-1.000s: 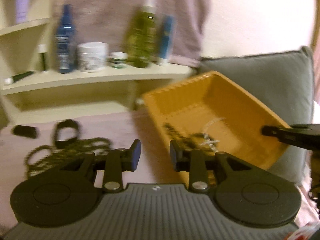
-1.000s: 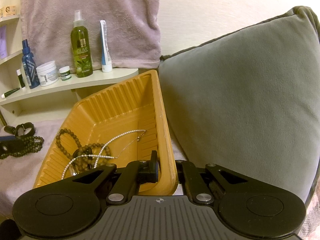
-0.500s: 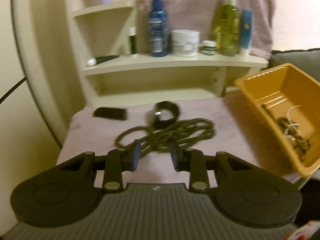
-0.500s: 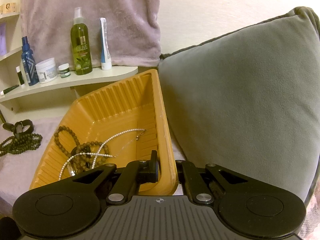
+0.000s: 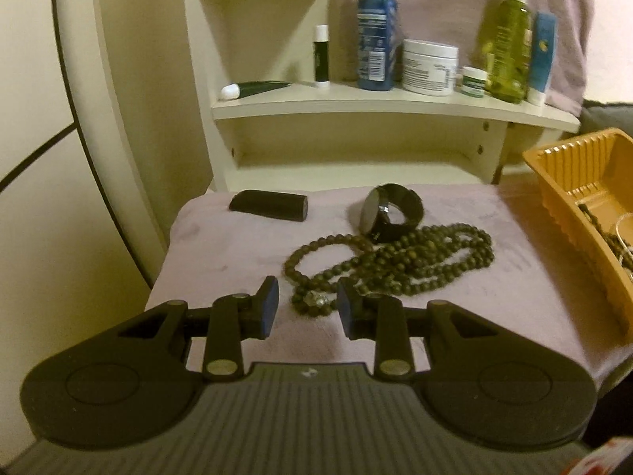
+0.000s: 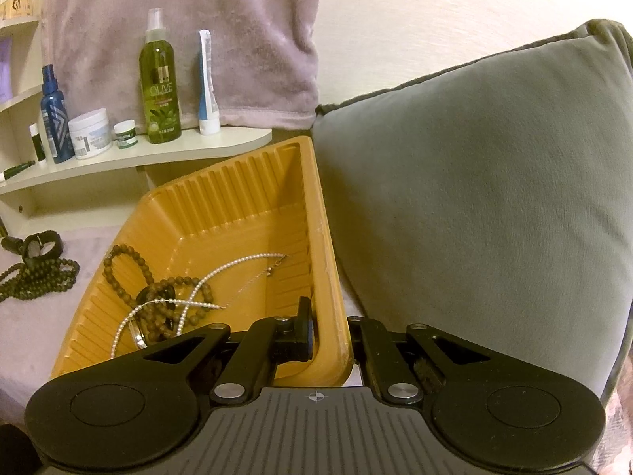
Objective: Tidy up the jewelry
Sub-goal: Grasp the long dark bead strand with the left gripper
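The orange tray (image 6: 253, 213) fills the centre of my right view, its long axis running from lower centre toward the upper middle, tipped against the grey cushion (image 6: 474, 198). My right gripper (image 6: 330, 336) is clamped narrowly on the tray's near right rim. Inside lie a brown bead strand (image 6: 130, 265) and a pearl necklace (image 6: 190, 301). In my left view, the dark bead necklace (image 5: 395, 269) sprawls left-right at centre, with my left gripper (image 5: 304, 308) wide, empty, just beside its near loop.
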{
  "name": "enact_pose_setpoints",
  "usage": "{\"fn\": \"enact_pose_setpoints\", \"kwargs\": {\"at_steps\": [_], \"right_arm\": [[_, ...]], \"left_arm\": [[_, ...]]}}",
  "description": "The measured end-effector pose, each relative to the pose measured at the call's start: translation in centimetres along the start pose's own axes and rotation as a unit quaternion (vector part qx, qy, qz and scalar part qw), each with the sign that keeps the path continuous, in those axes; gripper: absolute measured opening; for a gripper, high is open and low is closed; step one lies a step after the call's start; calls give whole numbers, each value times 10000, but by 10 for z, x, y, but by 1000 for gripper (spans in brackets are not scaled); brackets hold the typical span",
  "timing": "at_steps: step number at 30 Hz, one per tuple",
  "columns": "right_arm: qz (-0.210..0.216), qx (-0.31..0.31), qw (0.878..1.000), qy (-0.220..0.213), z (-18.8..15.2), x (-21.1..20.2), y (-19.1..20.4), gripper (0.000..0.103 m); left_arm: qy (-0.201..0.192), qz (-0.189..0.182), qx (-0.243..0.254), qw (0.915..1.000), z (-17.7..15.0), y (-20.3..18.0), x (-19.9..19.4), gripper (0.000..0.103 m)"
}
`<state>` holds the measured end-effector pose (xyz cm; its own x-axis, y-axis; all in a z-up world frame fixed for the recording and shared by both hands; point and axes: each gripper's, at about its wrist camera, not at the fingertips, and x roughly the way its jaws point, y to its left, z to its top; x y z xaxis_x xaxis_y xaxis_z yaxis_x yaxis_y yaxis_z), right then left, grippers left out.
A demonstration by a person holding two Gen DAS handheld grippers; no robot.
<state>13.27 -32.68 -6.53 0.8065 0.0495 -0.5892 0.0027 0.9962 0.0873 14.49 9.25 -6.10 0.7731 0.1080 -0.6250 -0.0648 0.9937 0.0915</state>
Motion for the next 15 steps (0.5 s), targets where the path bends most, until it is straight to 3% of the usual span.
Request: {"fn": "enact_pose_setpoints", "kwargs": {"at_steps": [10,12,15], "right_arm": [[-26,-29,10000,13,0,1,-1,5],[-25,-34,10000,12,0,1,-1,5],[-27,-31,10000,10,0,1,-1,5]], "left_arm": [[182,50,-532,9984,12,10,33,26],[247,23,-614,9978,12,11,39,19],[289,6,-725,9969,13,13,45,17]]}}
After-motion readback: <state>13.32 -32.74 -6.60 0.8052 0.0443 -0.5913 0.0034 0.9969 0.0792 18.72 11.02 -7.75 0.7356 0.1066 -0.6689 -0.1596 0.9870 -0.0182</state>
